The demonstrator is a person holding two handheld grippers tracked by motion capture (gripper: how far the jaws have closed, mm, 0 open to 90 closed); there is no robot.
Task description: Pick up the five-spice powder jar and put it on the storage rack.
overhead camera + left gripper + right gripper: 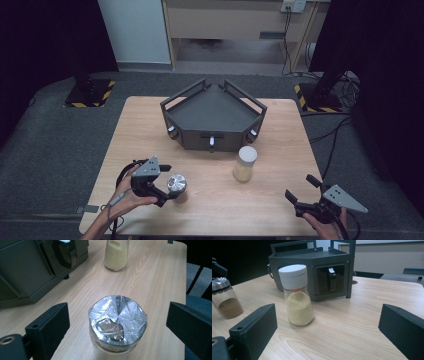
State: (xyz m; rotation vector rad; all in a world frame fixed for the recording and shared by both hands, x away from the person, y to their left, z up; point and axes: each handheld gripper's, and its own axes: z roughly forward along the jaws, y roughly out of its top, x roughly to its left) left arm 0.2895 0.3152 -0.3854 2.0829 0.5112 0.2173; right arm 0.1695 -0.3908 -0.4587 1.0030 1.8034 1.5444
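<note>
Closest to your left gripper [117,325] is the glass jar with the shiny plastic-wrapped metal cap [117,323]; it stands upright on the light wooden table [155,277] between your two black jaws, which are spread wide with clear gaps on both sides of the cap, touching nothing. From the high view, your left hand [127,195] holds that gripper [169,184] near the table's front left, with the jar [176,185] at its tips. Through the glass, in the right gripper view, this jar [225,298] shows brown powder at its bottom. Your right gripper [299,189] hangs at the front right corner of the table [150,130], its jaws also wide apart and empty. It looks toward the clear glass jar with the white screw lid [297,295], filled partway with pale yellow grains, standing upright well apart from those jaws. That jar [245,163] sits just in front of the dark grey angular metal rack with raised side rails [214,117], which stands at the middle back of the table.
</note>
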